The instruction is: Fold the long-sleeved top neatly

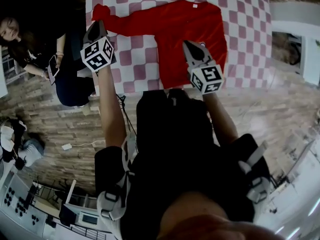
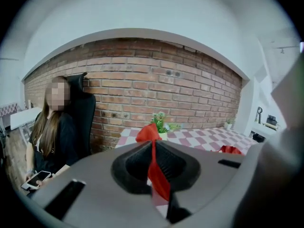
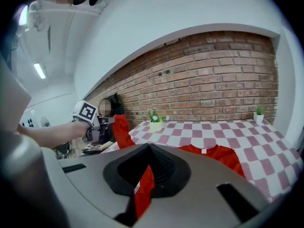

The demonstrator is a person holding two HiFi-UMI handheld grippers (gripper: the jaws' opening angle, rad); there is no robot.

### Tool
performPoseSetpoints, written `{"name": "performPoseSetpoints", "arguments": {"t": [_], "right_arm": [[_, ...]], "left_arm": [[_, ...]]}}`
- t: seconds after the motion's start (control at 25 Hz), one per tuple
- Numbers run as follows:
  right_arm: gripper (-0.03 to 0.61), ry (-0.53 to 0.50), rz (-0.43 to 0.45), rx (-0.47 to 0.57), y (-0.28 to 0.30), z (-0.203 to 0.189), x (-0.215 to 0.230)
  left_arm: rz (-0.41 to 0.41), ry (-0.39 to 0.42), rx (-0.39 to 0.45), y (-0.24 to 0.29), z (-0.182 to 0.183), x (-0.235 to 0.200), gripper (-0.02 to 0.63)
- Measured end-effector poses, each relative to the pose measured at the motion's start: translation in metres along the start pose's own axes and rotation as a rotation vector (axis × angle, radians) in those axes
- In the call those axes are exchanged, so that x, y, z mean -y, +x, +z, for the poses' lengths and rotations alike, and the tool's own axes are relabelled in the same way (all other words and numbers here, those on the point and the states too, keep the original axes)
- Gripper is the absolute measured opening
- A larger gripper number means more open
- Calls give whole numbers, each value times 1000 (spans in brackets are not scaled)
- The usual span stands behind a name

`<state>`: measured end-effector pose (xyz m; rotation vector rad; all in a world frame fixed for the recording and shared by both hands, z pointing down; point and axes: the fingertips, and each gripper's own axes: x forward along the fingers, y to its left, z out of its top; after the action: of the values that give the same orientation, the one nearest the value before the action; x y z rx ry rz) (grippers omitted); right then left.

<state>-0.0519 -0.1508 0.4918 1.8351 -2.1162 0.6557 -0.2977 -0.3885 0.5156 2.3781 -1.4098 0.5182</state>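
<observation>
- The red long-sleeved top [image 1: 192,29] lay on the checked table [image 1: 135,59], at twelve o'clock from the person, with its collar toward the far edge.
- One sleeve [image 1: 130,21] stretched out toward nine o'clock, not yet folded in. No sleeve showed spread toward three o'clock, and I could not tell whether it was already tucked in.
- The left gripper [image 1: 97,26] had its jaws narrowed onto red cloth near that sleeve's cuff end.
- The right gripper [image 1: 189,46] had its jaws pinched together on red cloth over the body.
- By my judgement the task was at an early stage: this sleeve fold and the body folds remained.
- A seated person [image 1: 30,39] was at nine o'clock, beside the table.
</observation>
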Motion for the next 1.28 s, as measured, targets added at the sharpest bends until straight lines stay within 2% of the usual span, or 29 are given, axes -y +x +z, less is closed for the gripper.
{"name": "performPoseSetpoints", "arguments": {"t": [0.24,0.48,0.84,1.08,1.28], "right_arm": [[9,32,-21,7,-52,-16,36],[9,44,-52,26,-98,-34,65],[9,61,-104,65,-162,-53,99],[9,77,-141,77,-203,-72,121],[9,94,-165,75,-229,-90,136]], "left_arm": [[-55,50,36,-22,11,83,25],[-149,131,41,-36,11,171,25],[-290,198,85,-69,8,296,25],[-392,258,74,-92,-17,377,25],[-463,287,28,-101,-62,433,25]]}}
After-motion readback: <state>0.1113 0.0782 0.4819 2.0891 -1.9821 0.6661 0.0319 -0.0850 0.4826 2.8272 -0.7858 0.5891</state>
